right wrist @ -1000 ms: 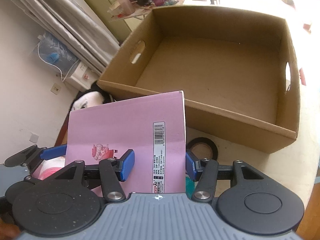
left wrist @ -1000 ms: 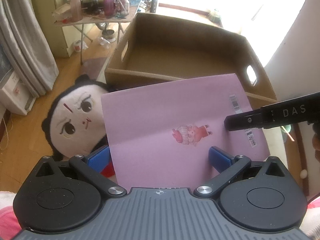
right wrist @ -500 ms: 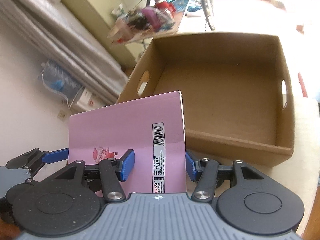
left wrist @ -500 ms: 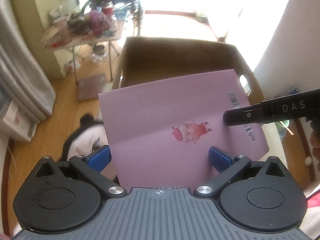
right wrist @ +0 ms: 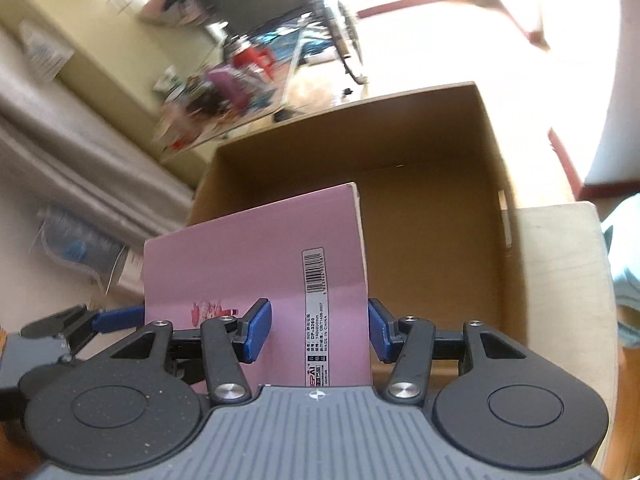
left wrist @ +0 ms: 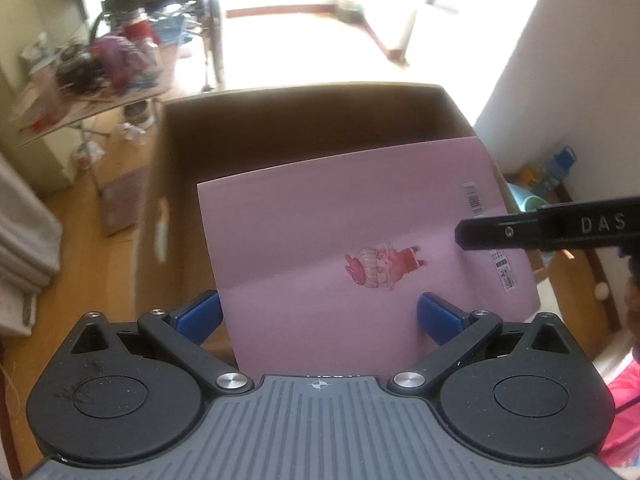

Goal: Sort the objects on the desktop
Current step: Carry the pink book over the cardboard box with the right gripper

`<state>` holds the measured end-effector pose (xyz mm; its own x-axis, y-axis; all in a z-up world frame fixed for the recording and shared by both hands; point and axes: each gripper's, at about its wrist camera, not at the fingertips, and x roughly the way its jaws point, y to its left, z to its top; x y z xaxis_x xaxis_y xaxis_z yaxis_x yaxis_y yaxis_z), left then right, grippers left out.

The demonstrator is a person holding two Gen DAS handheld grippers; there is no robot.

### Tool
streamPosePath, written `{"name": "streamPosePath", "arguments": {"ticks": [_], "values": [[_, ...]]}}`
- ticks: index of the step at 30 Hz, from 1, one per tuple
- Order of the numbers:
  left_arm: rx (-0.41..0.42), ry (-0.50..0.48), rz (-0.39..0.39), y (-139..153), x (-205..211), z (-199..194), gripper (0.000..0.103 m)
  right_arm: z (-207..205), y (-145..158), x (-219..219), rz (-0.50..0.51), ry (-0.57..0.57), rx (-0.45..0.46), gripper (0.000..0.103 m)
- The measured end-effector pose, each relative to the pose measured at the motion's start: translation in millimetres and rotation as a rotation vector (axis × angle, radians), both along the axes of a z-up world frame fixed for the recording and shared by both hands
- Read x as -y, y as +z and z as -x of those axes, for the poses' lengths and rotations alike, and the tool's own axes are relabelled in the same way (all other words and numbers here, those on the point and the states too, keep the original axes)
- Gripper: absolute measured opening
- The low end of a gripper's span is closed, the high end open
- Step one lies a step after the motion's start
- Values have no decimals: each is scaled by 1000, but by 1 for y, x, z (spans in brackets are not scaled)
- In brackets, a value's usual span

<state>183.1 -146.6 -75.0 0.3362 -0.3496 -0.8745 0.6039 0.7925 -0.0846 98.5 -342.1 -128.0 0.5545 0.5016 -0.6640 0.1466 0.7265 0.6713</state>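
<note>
An open cardboard box (right wrist: 432, 216) lies ahead with a bare floor, so its whole inside is free to enter from above. A pink notebook (left wrist: 360, 248), held between both grippers, hangs over the box's near wall and blocks much of the way in. Past the right wall is a strip of bare table (right wrist: 560, 272), with a pale blue thing (right wrist: 624, 256) at its edge

A pink notebook (left wrist: 360, 248) sits between the left gripper's (left wrist: 318, 312) blue pads (left wrist: 434, 314), over a brown box (left wrist: 304, 120). The right gripper's black finger (left wrist: 540, 230) lies across the notebook's right edge by the barcode
</note>
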Motion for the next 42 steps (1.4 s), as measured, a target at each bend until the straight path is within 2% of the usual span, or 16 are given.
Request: {"name": "streamPosePath", "arguments": {"ticks": [8,13,16,19,32,42], "values": [[-70,-33,-33,-24,33,-27,103,-21,-44,26,-48,-71,-56,51],[-91,-47,-52,-33,44,-35,103,-28,-54,29,-65,-91,-49,51],[-123,-50,-61,-43,49,-42,103,-34,-56,25,-13,-74,-46,51],[-118,-67,-62,-46,53,-45,103,-33,-56,23,31,-70,-37,51],[-196,-69,26,-74,58,-69,103,-53,-54,13,202,-40,-62,50],[-293,-85,78,-91,56,-74,103,-56,-46,-3,358,-34,-102,50]]}}
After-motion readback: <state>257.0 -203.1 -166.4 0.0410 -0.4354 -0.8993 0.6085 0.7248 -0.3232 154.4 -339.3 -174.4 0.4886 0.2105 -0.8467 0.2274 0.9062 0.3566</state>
